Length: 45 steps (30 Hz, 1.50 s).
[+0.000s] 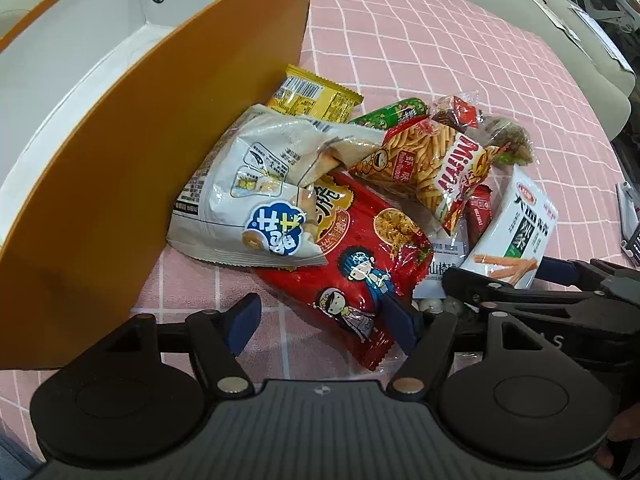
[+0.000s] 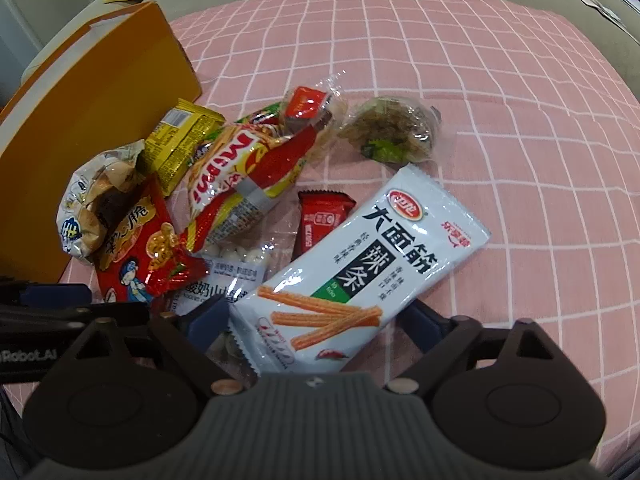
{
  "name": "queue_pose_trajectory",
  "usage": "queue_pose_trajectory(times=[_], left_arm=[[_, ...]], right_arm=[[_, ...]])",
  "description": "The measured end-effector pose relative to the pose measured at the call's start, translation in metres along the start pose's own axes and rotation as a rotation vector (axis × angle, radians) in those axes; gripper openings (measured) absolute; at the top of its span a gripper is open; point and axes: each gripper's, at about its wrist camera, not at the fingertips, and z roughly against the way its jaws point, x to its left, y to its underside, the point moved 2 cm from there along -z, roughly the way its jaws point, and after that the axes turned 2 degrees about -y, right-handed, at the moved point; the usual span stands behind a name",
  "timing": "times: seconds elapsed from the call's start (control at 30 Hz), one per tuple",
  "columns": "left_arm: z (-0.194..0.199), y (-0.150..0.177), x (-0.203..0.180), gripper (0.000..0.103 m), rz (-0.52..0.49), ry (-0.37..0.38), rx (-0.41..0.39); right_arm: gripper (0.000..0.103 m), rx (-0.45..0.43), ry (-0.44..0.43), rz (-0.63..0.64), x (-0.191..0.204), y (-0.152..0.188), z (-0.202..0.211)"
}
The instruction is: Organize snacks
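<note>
A heap of snack packets lies on the pink checked cloth (image 2: 480, 80). In the right wrist view, a white packet of spicy strips (image 2: 368, 248) lies lengthwise between the fingers of my right gripper (image 2: 314, 322). The jaws stand wide on either side of it, and the packet is not squeezed. In the left wrist view, my left gripper (image 1: 322, 320) is open over the near end of a red cartoon packet (image 1: 360, 248). Its right finger is at the packet's edge and its left finger stands clear of it. A white ring-biscuit bag (image 1: 248, 184) leans on the orange box (image 1: 120, 160).
A yellow packet (image 1: 316, 96), a green one (image 1: 392, 114), a striped stick-snack bag (image 1: 432, 160), a small red bar (image 2: 320, 216), a clear bag of white balls (image 2: 240, 268) and a clear wrapped dark snack (image 2: 396, 132) lie around. The box's white inside (image 1: 80, 52) is to the left.
</note>
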Motion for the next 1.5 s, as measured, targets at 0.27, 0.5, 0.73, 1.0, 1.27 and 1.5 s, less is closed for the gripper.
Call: queue_pose_trajectory(times=[0.27,0.5,0.73,1.0,1.27,1.5], left_arm=[[-0.009,-0.002,-0.001,0.082,0.003,0.013,0.013],[-0.015,0.0,0.003,0.046,-0.018,0.041,0.058],[-0.01,0.007,0.012,0.037,-0.046,-0.095,0.094],[0.0,-0.013,0.001,0.09,0.1,0.047,-0.031],[-0.032,-0.025,-0.005,0.095,0.214,0.014,-0.022],[-0.045,-0.027,-0.018,0.095,0.157,-0.048,0.033]], right_arm=[[0.072,0.016,-0.012,0.065,-0.004,0.01,0.017],[0.06,0.041,0.02,0.113,-0.012,0.02,0.029],[0.063,0.06,0.061,0.143,-0.023,0.031,0.042],[0.087,0.024,0.038,-0.14,-0.043,0.013,0.038],[0.088,0.044,0.13,-0.261,-0.046,-0.001,0.015],[0.061,-0.011,0.104,-0.237,-0.036,-0.007,0.013]])
